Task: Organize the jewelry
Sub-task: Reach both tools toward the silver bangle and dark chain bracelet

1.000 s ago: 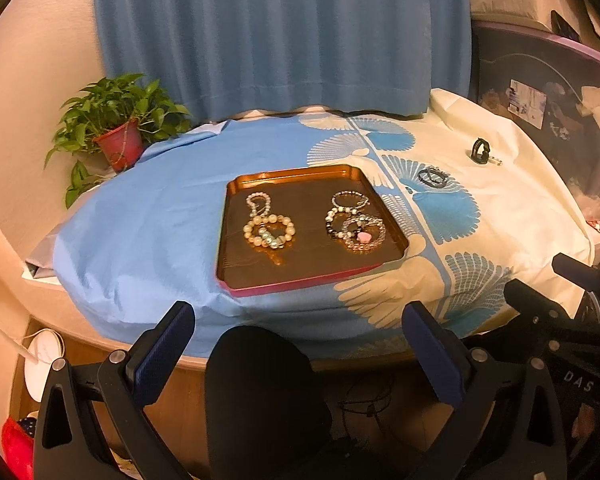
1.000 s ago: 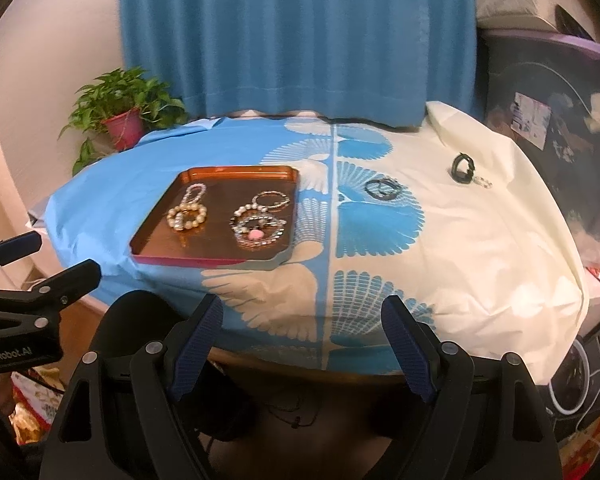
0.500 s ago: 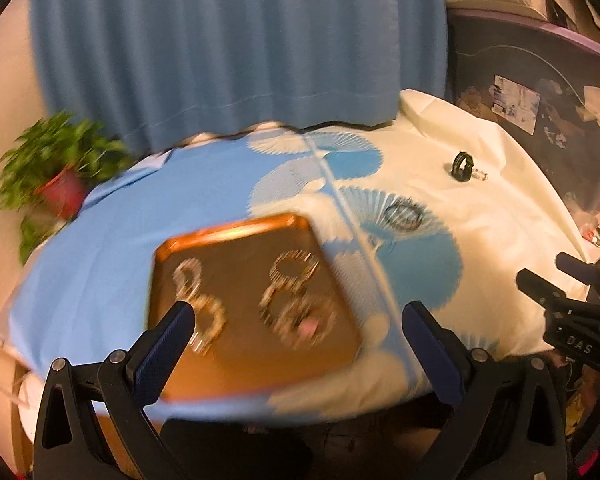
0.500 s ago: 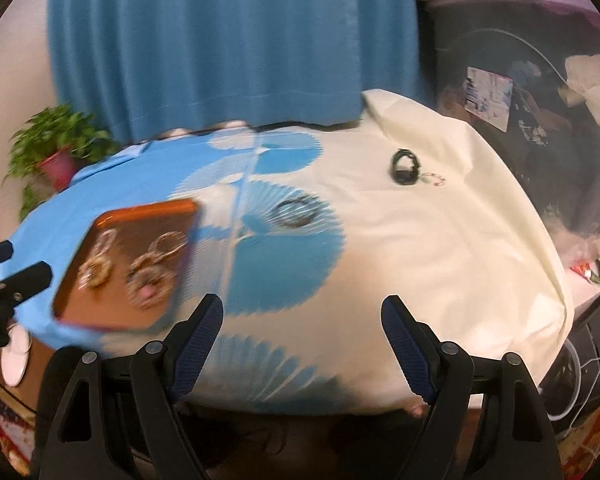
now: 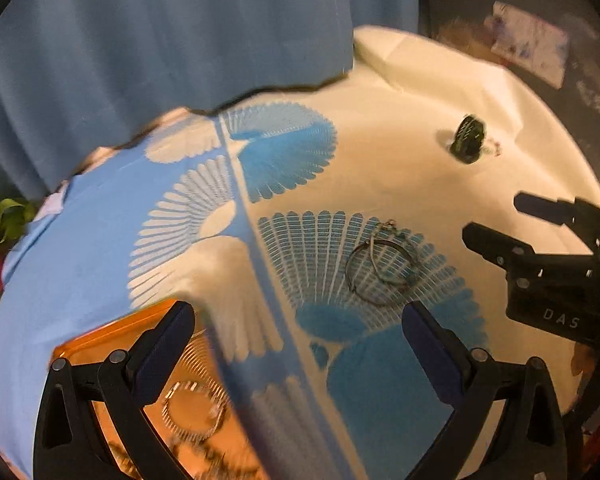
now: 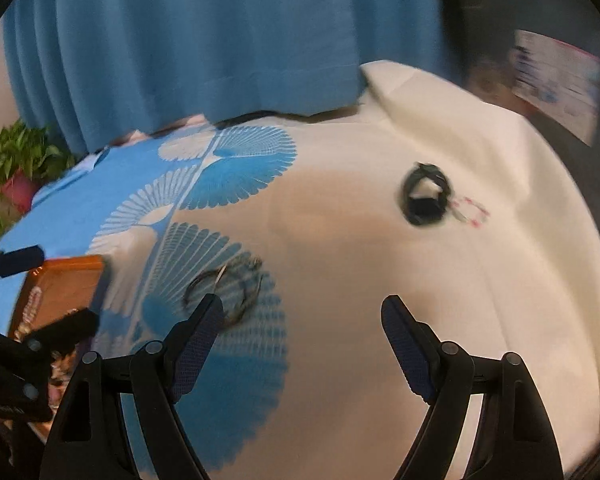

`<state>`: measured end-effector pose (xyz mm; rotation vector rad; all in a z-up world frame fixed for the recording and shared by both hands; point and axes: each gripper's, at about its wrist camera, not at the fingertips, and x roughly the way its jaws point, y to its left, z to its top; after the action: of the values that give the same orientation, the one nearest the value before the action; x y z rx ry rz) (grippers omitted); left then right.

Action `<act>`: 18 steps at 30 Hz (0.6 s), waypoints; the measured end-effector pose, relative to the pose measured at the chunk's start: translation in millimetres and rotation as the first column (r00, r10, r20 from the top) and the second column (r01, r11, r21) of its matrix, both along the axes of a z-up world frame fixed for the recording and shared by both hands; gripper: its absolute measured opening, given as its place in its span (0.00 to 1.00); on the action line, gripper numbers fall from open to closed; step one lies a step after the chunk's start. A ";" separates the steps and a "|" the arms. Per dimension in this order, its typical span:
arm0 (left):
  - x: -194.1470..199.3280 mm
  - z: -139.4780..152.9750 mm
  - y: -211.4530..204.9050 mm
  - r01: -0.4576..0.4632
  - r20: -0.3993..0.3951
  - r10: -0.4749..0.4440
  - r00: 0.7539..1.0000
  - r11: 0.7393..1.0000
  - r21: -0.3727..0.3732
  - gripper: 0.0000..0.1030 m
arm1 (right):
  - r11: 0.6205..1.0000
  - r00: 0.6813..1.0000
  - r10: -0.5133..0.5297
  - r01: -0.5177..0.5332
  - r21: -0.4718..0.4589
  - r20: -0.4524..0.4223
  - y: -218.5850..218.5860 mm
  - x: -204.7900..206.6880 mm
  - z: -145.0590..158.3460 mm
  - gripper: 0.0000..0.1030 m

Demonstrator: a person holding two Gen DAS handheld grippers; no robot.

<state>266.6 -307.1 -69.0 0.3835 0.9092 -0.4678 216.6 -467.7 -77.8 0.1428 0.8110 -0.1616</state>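
Lying loose on the patterned cloth (image 5: pixel 100 248) of the counter, the thin wire bracelets (image 5: pixel 382 270) look light, springy and easy to knock askew — a tangle of slim metal hoops resting on a blue fan print, well clear of the orange tray (image 5: pixel 204 412). They will probably slide on the fabric under a sideways nudge, so the surest hold seems to be a pinch across the overlapped part of the rims, where several wires cross. Farther back on the cream part of the cloth lies a dark chunky bracelet (image 6: pixel 426 194) with a small pale chain trailing beside it; it looks stiffer and bulkier, and should take a grip across its band anywhere.

The left tool (image 5: pixel 298 344) is spread wide with nothing between its jaws, its right pad just short of the wire hoops. The right tool (image 6: pixel 302 336) is likewise spread and empty, hanging over the cloth between the hoops and the dark bracelet.

Against a second ago, both tools have swept from the counter's near edge in over the cloth: the tray with its beaded bracelets, then centred in the left wrist view, now sits low at the left tool's left jaw, and both loose pieces loom much larger. The jaw spread is unchanged.
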 end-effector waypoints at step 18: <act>57.0 -63.0 -26.8 0.046 -0.111 -0.037 0.993 0.996 0.081 1.00 | 0.956 0.951 0.272 -0.285 -0.074 -0.150 1.3 82.9 -65.9 0.81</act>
<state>323.6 -333.8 -132.1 0.4569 1.0308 -0.4939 299.4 -466.4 -143.7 -0.0744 0.9514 0.0584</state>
